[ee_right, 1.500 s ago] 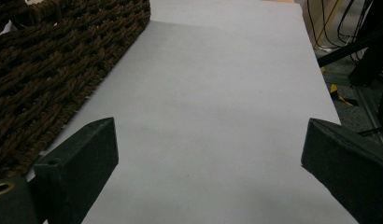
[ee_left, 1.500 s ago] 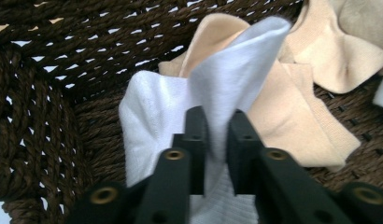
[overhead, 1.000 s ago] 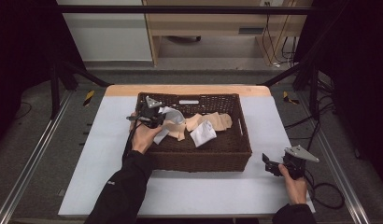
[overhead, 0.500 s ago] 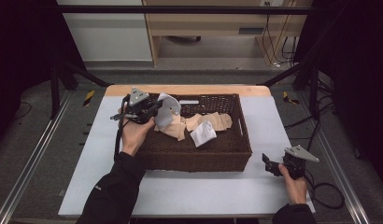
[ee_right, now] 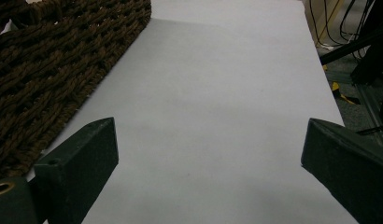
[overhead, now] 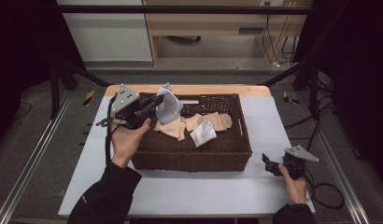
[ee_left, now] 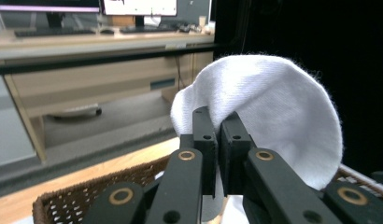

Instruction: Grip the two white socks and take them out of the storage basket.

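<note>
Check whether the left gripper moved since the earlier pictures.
Yes. The left gripper, shut on the white sock, went from inside the basket toward its far-left corner, lifting the sock.

A dark brown woven wicker basket [overhead: 194, 156] sits in the middle of the white-topped bench [overhead: 189, 196], and in it peach-coloured socks [overhead: 213, 121] lie side by side with a small folded white sock [overhead: 202, 133] just in front of them. Above the basket's far left corner hangs a white knitted sock [overhead: 168, 106], pinched in the left claw [overhead: 157, 100] at the basket's left edge. The right claw [overhead: 266, 163] rests on the bench right of the basket's near right corner, well apart from the left.
</note>
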Demonstrator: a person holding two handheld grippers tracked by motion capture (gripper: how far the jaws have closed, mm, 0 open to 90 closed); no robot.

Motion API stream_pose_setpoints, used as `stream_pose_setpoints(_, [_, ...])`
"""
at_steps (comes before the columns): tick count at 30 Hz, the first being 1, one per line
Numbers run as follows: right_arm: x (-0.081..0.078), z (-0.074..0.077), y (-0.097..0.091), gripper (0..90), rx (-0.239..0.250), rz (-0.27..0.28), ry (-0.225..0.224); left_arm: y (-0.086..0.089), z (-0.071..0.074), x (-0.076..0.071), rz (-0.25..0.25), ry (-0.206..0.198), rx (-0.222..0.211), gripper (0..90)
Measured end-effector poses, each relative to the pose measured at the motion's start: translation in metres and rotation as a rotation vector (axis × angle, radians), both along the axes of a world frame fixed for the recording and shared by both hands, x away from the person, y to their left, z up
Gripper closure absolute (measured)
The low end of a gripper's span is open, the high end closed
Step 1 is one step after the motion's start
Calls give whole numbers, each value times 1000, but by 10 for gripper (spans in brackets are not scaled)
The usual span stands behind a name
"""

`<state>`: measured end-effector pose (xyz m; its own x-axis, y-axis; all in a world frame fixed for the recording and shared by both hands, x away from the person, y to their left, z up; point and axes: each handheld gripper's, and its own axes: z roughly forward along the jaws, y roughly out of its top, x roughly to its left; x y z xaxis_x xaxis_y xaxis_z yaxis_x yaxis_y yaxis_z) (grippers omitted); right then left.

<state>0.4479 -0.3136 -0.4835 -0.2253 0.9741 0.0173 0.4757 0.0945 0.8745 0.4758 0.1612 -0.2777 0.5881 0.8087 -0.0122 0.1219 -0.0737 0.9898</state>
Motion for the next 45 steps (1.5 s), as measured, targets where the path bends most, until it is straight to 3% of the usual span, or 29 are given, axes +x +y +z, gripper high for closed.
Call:
stream_pose_setpoints(8, [0,0,0,42,-2,0,1,2,14,-36,-56,-52,-40,862])
stream_pose_setpoints(19, [0,0,0,43,-3,0,-1,3,12,-78,-114,-87,-67,862])
stream_pose_setpoints(24, [0,0,0,43,-3,1,1,3,8,-95,-150,-88,-54,862])
stream_pose_setpoints(29, [0,0,0,43,-4,1,0,5,1,-107,-183,-69,-56,862])
stream_pose_setpoints(36, [0,0,0,43,-4,-3,-1,4,-19,-122,-216,-15,-9,861])
stream_pose_setpoints(45, [0,0,0,43,-4,-6,-2,-3,-54,-127,-248,95,67,861])
